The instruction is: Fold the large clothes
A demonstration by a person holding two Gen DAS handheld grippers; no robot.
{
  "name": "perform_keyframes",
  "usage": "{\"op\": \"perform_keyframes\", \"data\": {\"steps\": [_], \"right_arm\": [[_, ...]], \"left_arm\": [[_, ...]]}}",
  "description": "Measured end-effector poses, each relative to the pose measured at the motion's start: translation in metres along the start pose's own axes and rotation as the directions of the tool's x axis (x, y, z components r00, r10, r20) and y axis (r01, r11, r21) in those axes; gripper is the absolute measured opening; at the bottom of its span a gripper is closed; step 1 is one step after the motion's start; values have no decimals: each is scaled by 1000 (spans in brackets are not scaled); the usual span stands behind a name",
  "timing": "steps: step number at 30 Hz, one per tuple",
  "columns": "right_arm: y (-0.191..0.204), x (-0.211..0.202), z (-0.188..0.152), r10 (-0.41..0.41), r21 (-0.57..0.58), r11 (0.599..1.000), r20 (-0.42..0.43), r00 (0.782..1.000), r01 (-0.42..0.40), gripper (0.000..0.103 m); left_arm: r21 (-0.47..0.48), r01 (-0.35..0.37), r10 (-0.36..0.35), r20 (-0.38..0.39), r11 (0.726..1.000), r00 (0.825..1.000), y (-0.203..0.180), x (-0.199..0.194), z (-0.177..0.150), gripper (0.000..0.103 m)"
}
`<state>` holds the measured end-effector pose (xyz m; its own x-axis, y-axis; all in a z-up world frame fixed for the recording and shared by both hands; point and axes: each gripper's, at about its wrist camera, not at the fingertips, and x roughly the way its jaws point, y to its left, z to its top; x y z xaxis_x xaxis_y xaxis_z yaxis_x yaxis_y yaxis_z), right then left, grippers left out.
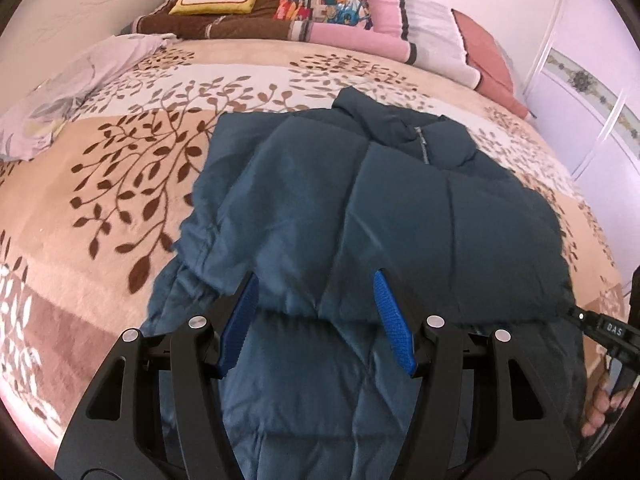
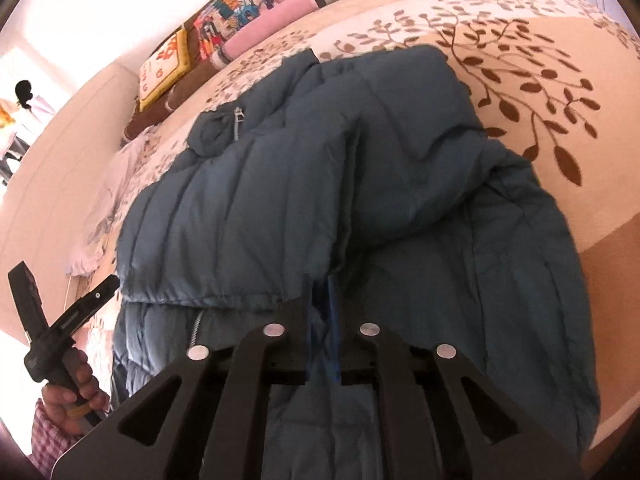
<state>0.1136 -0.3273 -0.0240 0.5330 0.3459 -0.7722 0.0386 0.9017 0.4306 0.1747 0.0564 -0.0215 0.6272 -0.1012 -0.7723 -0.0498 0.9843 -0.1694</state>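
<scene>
Lying: dark teal quilted puffer jacket [image 1: 360,200] spread on the beige leaf-patterned blanket [image 1: 120,168], collar and zip toward the pillows, sleeves crossed over the chest, likely readied for folding the hem up.
Right gripper [image 2: 322,304]: narrowed, apparently pinching a ridge of the jacket's fabric, pitched steeply down.
Left gripper [image 1: 316,292]: blue pads wide apart, hanging above the lower edge of a folded sleeve, gripping nothing, angled down.
</scene>
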Motion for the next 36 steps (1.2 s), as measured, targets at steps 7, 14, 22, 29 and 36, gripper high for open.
{"op": "perform_keyframes", "data": {"steps": [7,14,22,29,36], "right_arm": [[13,-46,-27,-34,-111,993,79,996,43,62],[7,-84,-52,-52,-130,990,81,995,63,65],[-10,-115,-78,-129,-161,978,47,991,135,66],[-30,-134,-92,-133,-180,975,-24,991,127,66],[-57,-155,-114,-164,-196,969,-71,984,148,70]], "left_arm": [[-8,17,-17,8,1000,1000,17,-42,-27,59],[-20,-15,14,-22,1000,1000,42,-84,-62,59],[-43,-59,56,-84,997,995,81,-122,-96,64],[-50,-45,36,-165,998,986,95,-140,-140,66],[-62,-36,19,-253,997,967,86,-131,-184,67]]}}
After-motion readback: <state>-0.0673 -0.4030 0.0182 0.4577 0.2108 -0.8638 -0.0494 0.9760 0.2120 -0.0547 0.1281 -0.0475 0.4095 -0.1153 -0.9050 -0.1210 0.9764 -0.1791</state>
